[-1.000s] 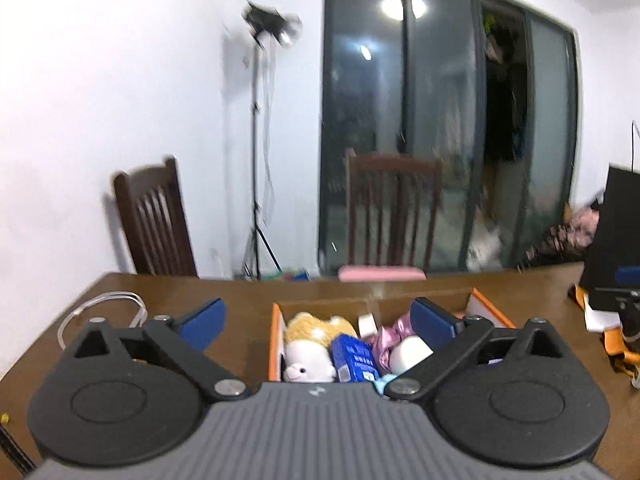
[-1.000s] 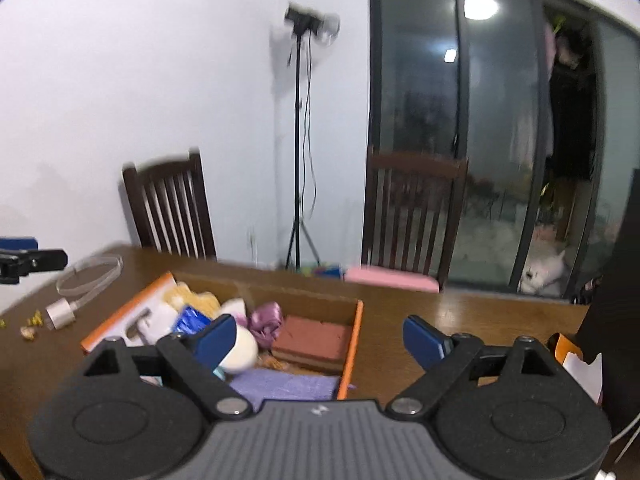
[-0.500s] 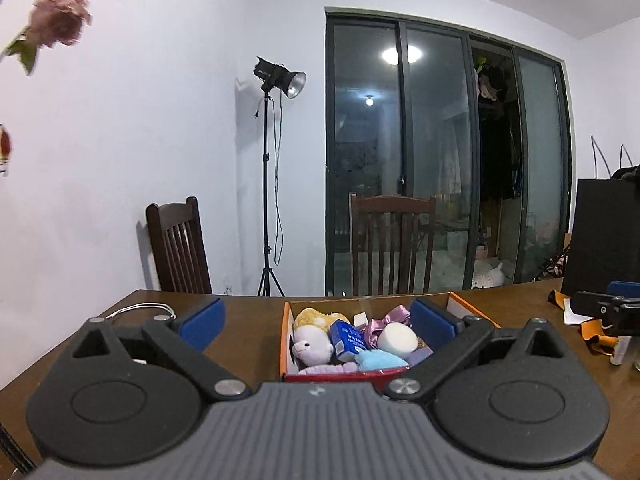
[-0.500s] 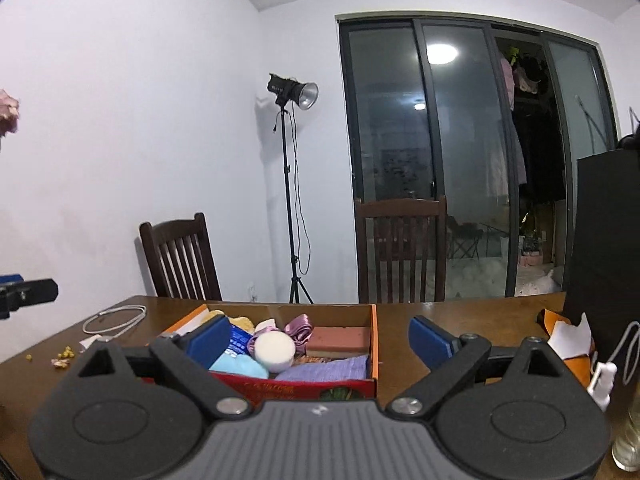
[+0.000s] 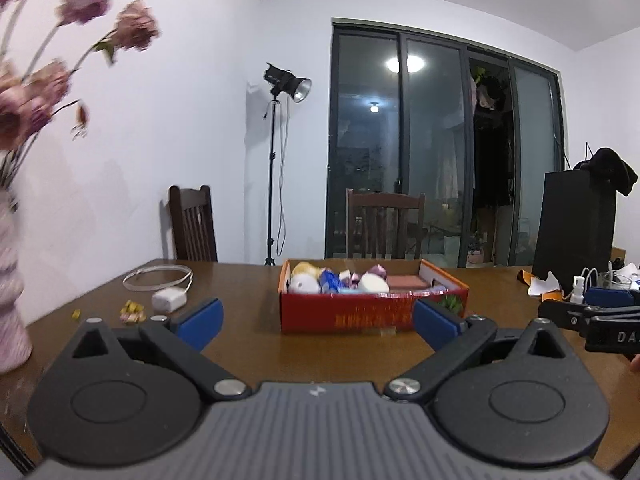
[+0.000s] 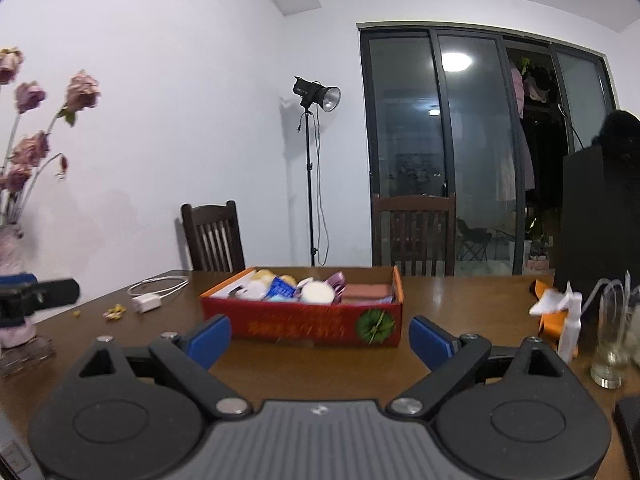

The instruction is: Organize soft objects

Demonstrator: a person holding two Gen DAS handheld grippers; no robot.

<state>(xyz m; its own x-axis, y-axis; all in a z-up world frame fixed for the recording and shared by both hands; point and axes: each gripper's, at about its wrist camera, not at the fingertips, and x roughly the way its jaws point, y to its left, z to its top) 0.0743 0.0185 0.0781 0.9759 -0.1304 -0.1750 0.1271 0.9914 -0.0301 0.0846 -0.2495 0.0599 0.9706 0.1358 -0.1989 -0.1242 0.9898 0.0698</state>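
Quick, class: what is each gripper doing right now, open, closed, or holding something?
Left gripper: open, holding nothing.
Right gripper: open, holding nothing.

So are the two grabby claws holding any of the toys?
No. The left gripper and right gripper are both open and empty; the toys sit in the red box.

We can't separate the soft items piled in the red box (image 5: 372, 314); its near wall hides their lower parts. Flowers (image 5: 76, 8) are motion-blurred, their vase (image 5: 10, 280) cut by the left edge. Box print (image 6: 296, 326) is unreadable. The glass (image 6: 610, 344) is smeared. Small scraps (image 6: 114, 312) on the worktop (image 6: 460, 300) are too small to identify.
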